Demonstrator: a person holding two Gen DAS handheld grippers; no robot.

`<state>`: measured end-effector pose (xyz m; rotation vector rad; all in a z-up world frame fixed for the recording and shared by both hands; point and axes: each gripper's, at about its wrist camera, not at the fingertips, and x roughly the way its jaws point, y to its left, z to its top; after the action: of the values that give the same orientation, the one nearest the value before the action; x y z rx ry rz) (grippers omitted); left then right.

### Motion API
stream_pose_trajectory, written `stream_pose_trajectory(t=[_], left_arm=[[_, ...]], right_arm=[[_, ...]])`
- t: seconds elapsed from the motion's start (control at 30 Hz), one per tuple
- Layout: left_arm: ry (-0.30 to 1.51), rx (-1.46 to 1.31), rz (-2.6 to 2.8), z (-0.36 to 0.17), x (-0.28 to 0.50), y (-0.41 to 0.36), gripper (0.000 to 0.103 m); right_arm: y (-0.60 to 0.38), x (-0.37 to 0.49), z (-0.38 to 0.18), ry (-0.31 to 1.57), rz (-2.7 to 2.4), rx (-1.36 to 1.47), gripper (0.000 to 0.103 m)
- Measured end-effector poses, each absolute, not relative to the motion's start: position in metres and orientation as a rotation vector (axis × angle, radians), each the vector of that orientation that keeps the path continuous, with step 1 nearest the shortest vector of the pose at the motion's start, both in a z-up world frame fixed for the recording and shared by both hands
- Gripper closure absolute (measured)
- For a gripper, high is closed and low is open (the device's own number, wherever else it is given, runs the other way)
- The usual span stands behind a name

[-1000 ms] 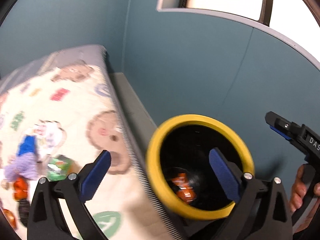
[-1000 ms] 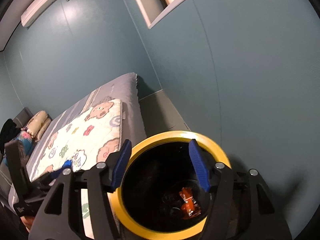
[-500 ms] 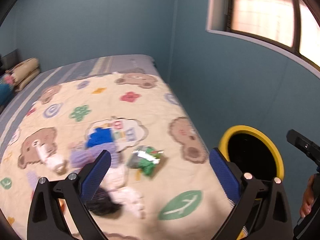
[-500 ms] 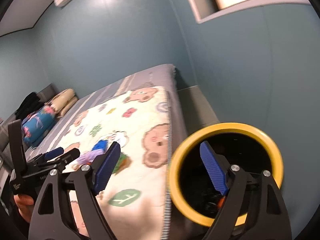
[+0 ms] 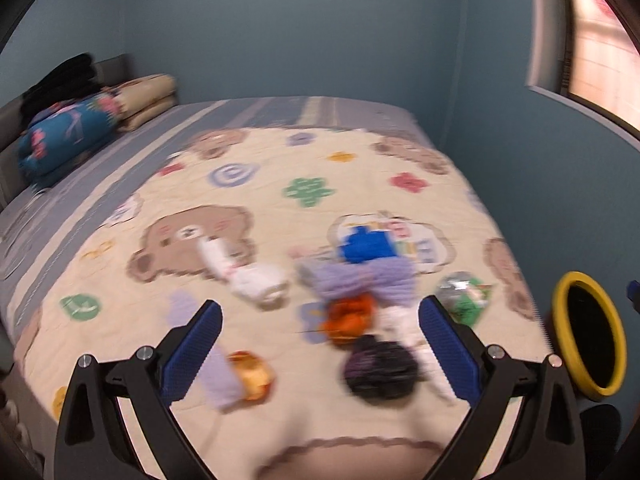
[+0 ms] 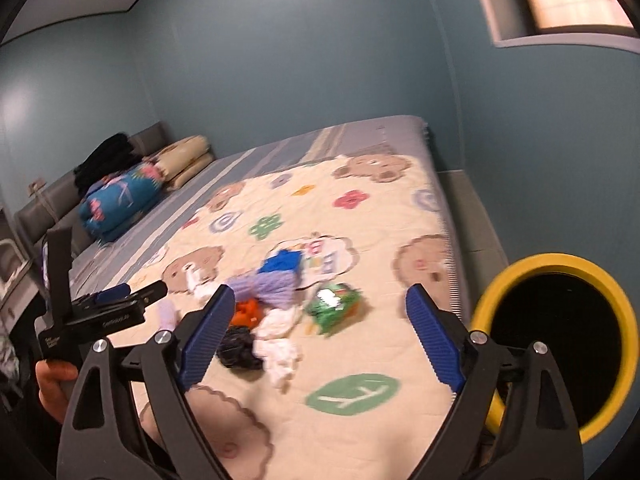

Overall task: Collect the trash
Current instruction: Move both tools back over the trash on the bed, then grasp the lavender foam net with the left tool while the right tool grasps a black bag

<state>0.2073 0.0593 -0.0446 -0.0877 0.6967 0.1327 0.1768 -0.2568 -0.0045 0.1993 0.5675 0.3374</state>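
A yellow-rimmed black trash bin (image 5: 588,332) stands beside the bed's right edge; it also shows in the right wrist view (image 6: 560,340). On the bear-print blanket (image 5: 248,184) lies a pile: a green and silver wrapper (image 5: 464,296) (image 6: 332,306), an orange wrapper (image 5: 350,316), a black lump (image 5: 378,368), white crumpled pieces (image 6: 276,344), purple and blue cloth (image 5: 368,264). My left gripper (image 5: 320,348) is open and empty above the pile. My right gripper (image 6: 316,340) is open and empty, between pile and bin. The left gripper also shows in the right wrist view (image 6: 124,296).
Folded bedding and a blue flowered bundle (image 5: 68,136) lie at the head of the bed. Blue walls enclose the bed's far and right sides. A narrow floor strip (image 6: 472,216) runs between bed and wall. A window (image 5: 600,40) is at upper right.
Both grippers have swung left, away from the bin's mouth and over the bed. The bin has moved to the right edge of both views. Both stayed open and empty.
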Motion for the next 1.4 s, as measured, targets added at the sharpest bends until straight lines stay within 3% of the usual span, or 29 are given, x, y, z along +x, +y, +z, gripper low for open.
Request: stream_pose_trajectory(t=[0.5, 0.93, 1.33, 1.4], left_arm=[[0.834, -0.235, 0.34, -0.103, 0.207, 0.171, 0.008], [0.935, -0.34, 0.375, -0.144, 0.225, 0.199, 0.008], [0.942, -0.372, 0.358, -0.149, 0.245, 0.196, 0.008], [0.939, -0.359, 0.349, -0.15, 0.247, 0.193, 0.014]], right_arm=[[-0.141, 0.208, -0.064, 0.691, 0.466, -0.004, 0.017], [-0.083, 0.231, -0.118, 0.74, 0.462, -0.188, 0.017], [-0.063, 0.246, -0.14, 0.785, 0.468, -0.197, 0.018], [-0.06, 0.245, -0.142, 0.784, 0.476, -0.209, 0.023]])
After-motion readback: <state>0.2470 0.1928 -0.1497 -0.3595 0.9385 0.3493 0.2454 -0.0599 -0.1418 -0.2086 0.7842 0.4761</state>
